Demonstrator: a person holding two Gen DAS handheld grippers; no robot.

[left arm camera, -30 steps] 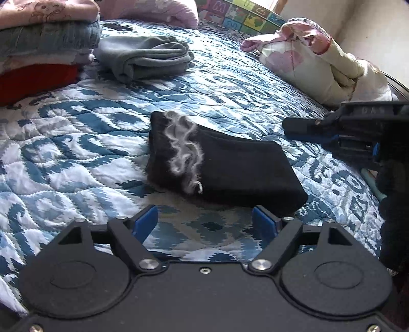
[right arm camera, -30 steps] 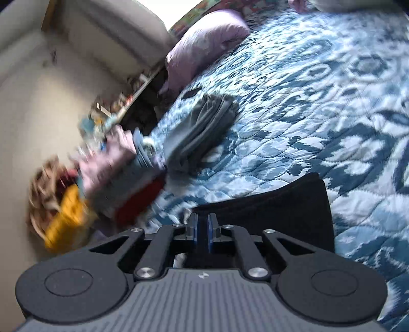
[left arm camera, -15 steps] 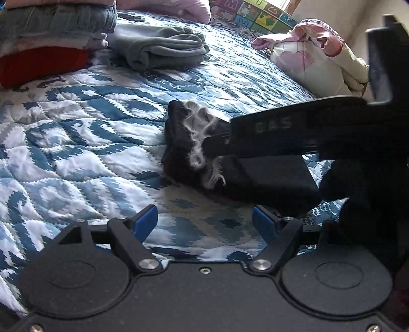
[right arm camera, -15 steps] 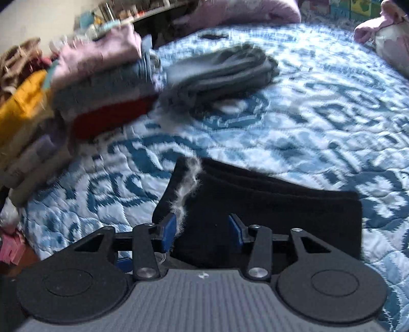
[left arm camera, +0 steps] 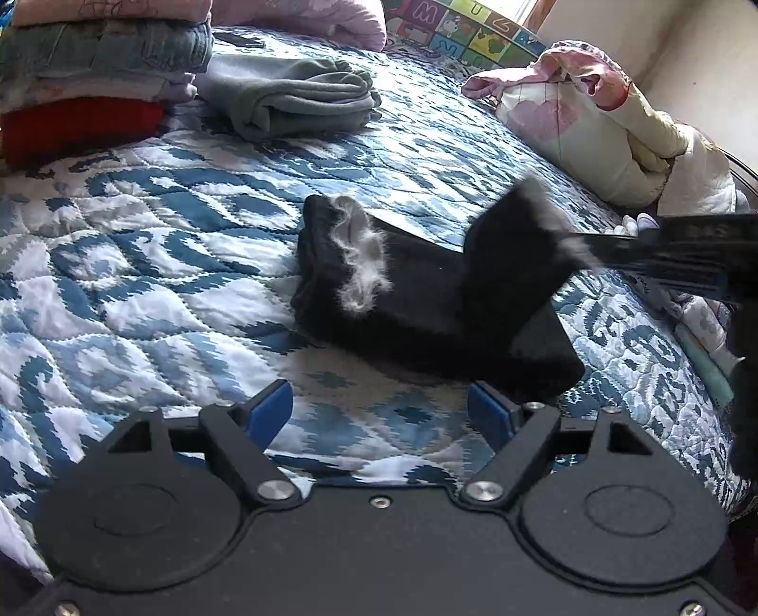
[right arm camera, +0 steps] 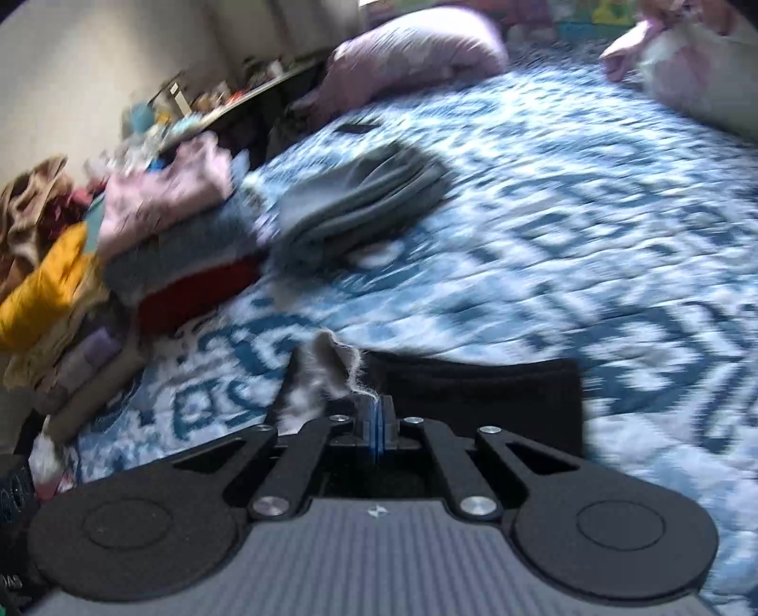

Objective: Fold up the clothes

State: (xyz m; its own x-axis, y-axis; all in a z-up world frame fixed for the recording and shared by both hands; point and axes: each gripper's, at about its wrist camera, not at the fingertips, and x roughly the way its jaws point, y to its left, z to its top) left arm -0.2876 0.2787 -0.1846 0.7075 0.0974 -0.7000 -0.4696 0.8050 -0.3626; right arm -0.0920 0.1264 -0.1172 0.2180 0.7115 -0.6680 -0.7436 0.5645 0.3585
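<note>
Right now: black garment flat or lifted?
Partly lifted: the right tool holds one end of the black garment up; the rest lies on the bed.

garment (left arm camera: 426, 303): matt black knit, white fluffy trim | quilt (left arm camera: 142, 265): stitched cloth | left hand-held gripper (left arm camera: 379, 417): matt black plastic, blue pads

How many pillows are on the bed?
2. A pink pillow lies at the far end of the bed; a flowery pillow lies on the far right. More may be hidden.

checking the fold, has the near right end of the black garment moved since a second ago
Yes. In the left wrist view that end of the black garment now stands lifted off the blue quilt, pinched by the right gripper, whose jaws just closed.
</note>
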